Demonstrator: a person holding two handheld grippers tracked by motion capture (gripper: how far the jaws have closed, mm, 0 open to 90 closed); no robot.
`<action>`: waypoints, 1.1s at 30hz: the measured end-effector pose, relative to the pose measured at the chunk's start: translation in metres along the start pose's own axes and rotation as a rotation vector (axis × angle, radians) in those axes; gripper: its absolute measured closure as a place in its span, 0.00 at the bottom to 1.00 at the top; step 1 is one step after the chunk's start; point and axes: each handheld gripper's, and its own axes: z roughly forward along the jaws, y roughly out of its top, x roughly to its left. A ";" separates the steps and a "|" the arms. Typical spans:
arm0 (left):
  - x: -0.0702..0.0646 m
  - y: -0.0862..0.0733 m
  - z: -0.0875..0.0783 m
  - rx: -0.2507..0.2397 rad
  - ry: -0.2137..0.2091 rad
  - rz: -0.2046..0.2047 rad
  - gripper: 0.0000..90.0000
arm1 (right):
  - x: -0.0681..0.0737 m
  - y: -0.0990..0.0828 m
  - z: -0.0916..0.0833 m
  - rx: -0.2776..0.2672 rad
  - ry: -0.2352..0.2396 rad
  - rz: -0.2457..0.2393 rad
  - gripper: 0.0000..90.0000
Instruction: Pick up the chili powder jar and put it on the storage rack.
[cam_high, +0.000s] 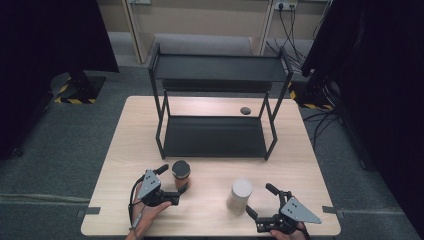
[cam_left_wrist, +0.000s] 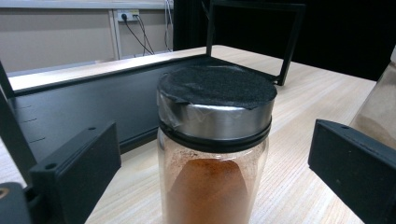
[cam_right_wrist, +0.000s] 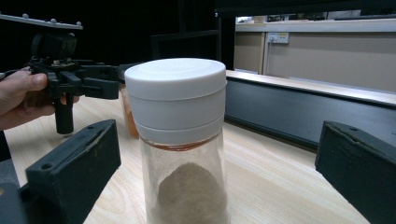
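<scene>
A glass jar of orange-brown powder (cam_high: 181, 174) (cam_left_wrist: 212, 154), with a steel band and a black top, stands on the table (cam_high: 310, 165) between the jaws of my left gripper (cam_high: 172, 179) (cam_left_wrist: 210, 182). That gripper is open, with a gap on both sides of the jar. A second jar (cam_high: 240, 196) (cam_right_wrist: 182, 140) holds tan powder under a white lid. It stands between the open jaws of my right gripper (cam_high: 260, 201) (cam_right_wrist: 215, 177), untouched by them. The left gripper (cam_right_wrist: 100, 84) also appears far left in the right gripper view.
A black two-tier metal rack (cam_high: 215, 132) stands on the far half of the table, its lower shelf (cam_left_wrist: 84, 107) just behind both jars. A small dark disc (cam_high: 245, 110) lies on the table behind the rack. Cables (cam_high: 295, 40) run along the floor beyond.
</scene>
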 end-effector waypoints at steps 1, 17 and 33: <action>0.000 0.000 0.001 0.003 -0.001 -0.001 0.03 | 0.000 0.000 0.000 0.000 0.000 0.000 0.00; 0.005 0.006 0.017 0.039 -0.011 0.003 0.16 | 0.000 -0.001 0.000 -0.005 0.002 0.006 0.00; 0.002 0.010 0.022 0.069 -0.002 0.027 0.35 | -0.001 -0.001 -0.001 -0.007 0.007 0.010 0.00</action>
